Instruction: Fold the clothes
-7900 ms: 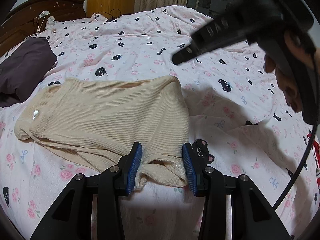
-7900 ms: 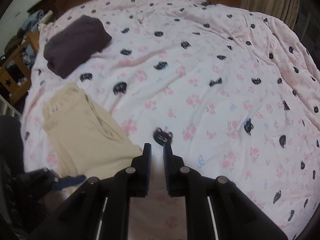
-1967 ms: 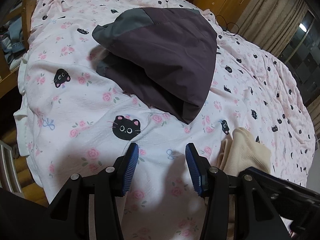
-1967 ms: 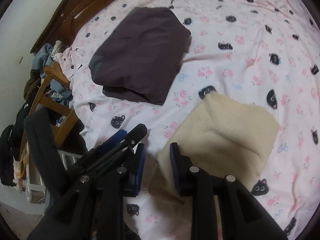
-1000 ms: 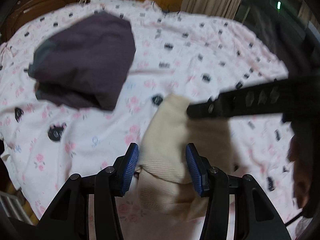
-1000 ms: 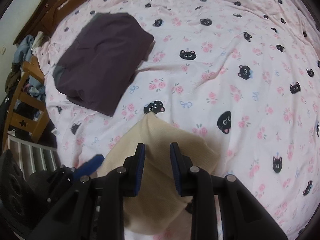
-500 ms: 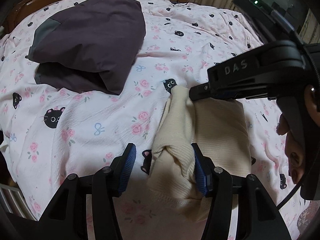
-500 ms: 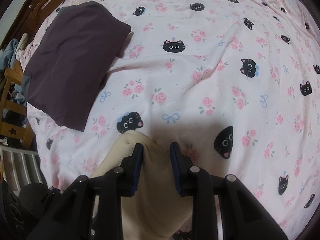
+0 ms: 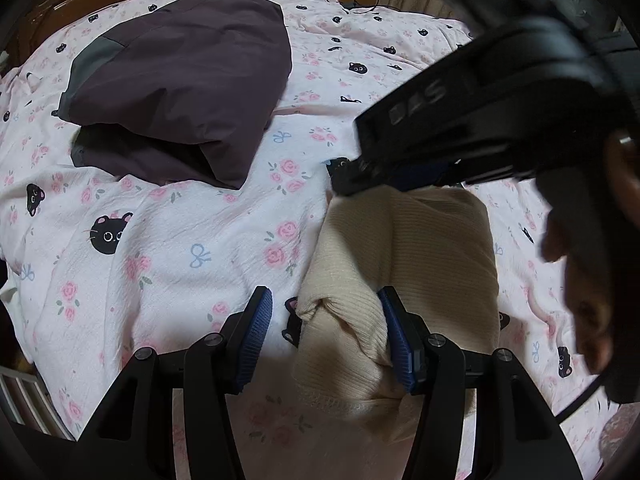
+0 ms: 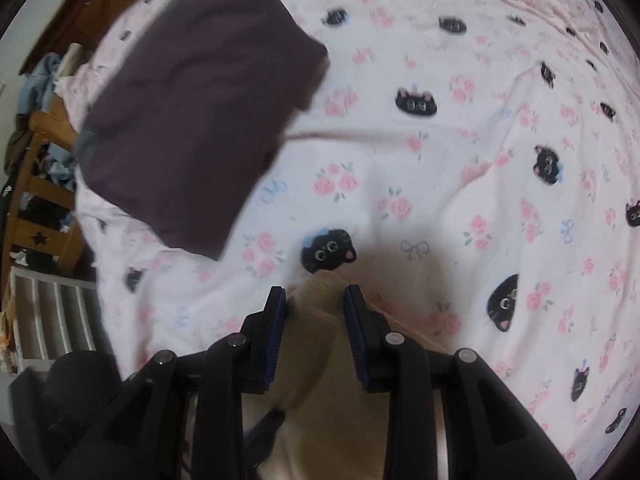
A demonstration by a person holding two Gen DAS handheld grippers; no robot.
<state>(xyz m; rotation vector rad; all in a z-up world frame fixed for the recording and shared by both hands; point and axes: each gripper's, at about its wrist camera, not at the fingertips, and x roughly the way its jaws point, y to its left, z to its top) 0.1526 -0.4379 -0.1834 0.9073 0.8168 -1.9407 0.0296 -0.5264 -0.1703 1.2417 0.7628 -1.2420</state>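
A cream ribbed knit garment (image 9: 404,264), folded into a compact bundle, lies on the pink bedspread (image 9: 168,248) printed with black cat faces and roses. In the left wrist view, the left gripper (image 9: 326,330) stands with its jaws spread wide; the near left corner of the bundle bulges up between them, pressing against the right-hand blue pad (image 9: 394,336) while the left-hand pad sits apart from it over bare bedspread. No clamping is evident: the left gripper is released. The right gripper (image 10: 316,320) reaches in from the upper right of that view, its tip meeting the far edge of the cream bundle. In the right wrist view, the far corner of the garment (image 10: 316,332) rises as a peak between the two blue pads, touching or nearly touching both; the frame is motion-blurred, and whether the jaws actually pinch the cloth cannot be told. A folded dark purple garment (image 9: 180,80) with a grey panel lies further up the bedspread, well apart from the cream bundle. A wooden chair (image 10: 36,184) draped with clothes stands beside the bed at the left edge of the right wrist view.
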